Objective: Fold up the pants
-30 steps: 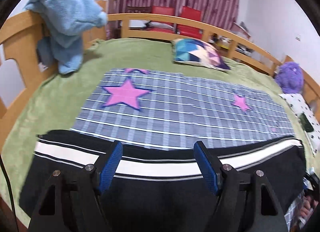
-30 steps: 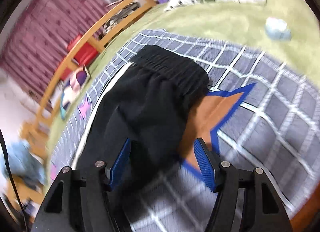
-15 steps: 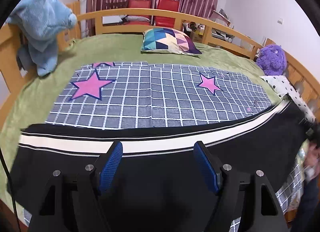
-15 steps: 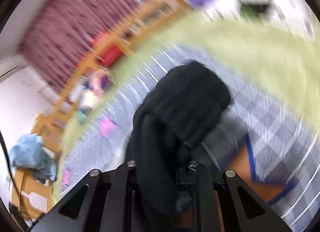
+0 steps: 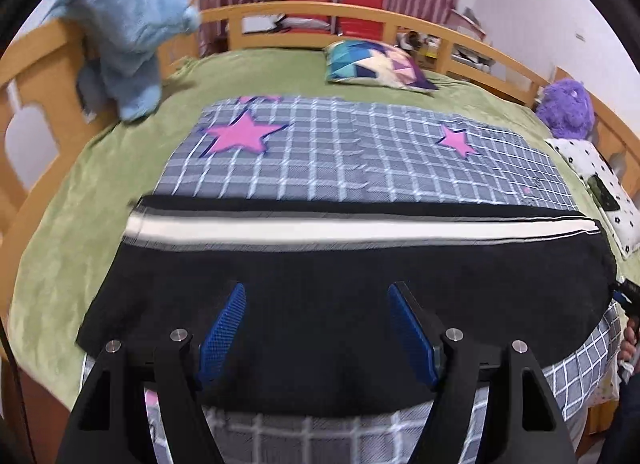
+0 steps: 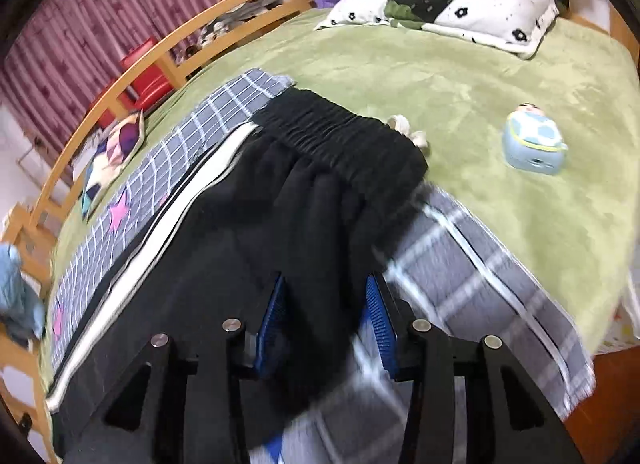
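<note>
Black pants with a white side stripe lie flat across a grey checked blanket on the bed. My left gripper is open just above the pants' near edge, holding nothing. In the right wrist view the pants stretch away to the left, with the gathered waistband at the far end. My right gripper is open over the fabric near the waistband end, with the cloth lying between its blue fingers but not pinched.
A green cover spreads over the bed inside a wooden rail. A blue plush, a patterned pillow, a purple plush, a white spotted pillow and a small blue toy lie around.
My right gripper was shut on the waistband end half a second ago and has opened, letting the pants down. The pants now lie flatter, and the left gripper has moved over them.
</note>
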Available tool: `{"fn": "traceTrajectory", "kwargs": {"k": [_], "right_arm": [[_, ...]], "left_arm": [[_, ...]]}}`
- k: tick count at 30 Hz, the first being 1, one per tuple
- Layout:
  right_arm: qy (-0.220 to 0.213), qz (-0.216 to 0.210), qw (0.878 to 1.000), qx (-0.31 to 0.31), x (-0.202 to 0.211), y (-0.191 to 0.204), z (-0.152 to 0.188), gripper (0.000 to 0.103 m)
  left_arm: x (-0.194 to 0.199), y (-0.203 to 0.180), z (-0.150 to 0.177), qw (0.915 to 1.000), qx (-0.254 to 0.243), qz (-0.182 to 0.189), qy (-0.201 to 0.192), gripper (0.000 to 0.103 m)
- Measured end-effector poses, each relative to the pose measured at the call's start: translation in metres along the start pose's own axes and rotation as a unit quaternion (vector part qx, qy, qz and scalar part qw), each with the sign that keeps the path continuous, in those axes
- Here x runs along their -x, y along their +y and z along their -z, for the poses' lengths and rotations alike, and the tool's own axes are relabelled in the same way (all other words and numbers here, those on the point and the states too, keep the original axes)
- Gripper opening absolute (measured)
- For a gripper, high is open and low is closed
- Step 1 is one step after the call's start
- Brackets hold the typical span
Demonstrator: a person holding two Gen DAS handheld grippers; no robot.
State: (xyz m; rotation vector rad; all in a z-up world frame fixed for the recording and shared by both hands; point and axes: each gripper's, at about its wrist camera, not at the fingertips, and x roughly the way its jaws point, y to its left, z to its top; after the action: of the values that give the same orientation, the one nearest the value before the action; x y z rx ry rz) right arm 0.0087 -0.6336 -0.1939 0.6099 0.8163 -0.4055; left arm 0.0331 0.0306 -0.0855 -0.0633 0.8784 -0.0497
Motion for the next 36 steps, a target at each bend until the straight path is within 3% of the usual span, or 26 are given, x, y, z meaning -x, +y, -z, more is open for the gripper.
{"fn": "traceTrajectory", "kwargs": {"k": [5,10,13,19,21,24,28,32,34,35,36], "right_arm": [[-0.007,0.001,0.999,0.043,0.045,0.019,0.031,0.043],[-0.008,-0.031,0.995,0.094,0.077,0.076,0.082,0.043],[-0.003,-0.042,0.992,0.118,0.087,0.118,0.107,0.043],[0.000,-0.043,0.986,0.161,0.090,0.187,0.144,0.043],[0.009,-0.036,0.985,0.168,0.086,0.202,0.155,0.043],[0.025,-0.024,0.984,0.176,0.075,0.216,0.169,0.043],[0.041,-0.004,0.981,0.190,0.058,0.227,0.182,0.043],[0.045,0.006,0.978,0.203,0.047,0.236,0.186,0.043],[0.046,0.008,0.978,0.202,0.043,0.238,0.185,0.043],[0.047,0.007,0.978,0.201,0.042,0.239,0.185,0.043],[0.048,0.006,0.978,0.201,0.040,0.240,0.185,0.043]], "left_arm": [[0.008,0.060,0.039,0.9989,0.043,-0.021,0.005,0.072],[0.016,0.123,0.058,0.9967,0.070,-0.042,-0.004,0.072],[0.008,0.160,0.039,0.9963,0.076,-0.036,-0.016,0.072],[-0.035,0.191,-0.014,0.9987,0.043,-0.025,-0.015,0.070],[-0.056,0.198,-0.031,0.9994,0.034,-0.007,-0.005,0.055],[-0.081,0.206,-0.048,0.9991,0.042,0.004,0.009,0.047],[-0.115,0.216,-0.070,0.9982,0.054,0.010,0.023,0.045],[-0.135,0.213,-0.076,0.9986,0.036,-0.002,0.037,0.045],[-0.144,0.210,-0.077,0.9982,0.035,0.001,0.049,0.036],[-0.147,0.210,-0.077,0.9979,0.035,0.002,0.053,0.024],[-0.149,0.209,-0.077,0.9980,0.032,-0.001,0.055,0.019]]}}
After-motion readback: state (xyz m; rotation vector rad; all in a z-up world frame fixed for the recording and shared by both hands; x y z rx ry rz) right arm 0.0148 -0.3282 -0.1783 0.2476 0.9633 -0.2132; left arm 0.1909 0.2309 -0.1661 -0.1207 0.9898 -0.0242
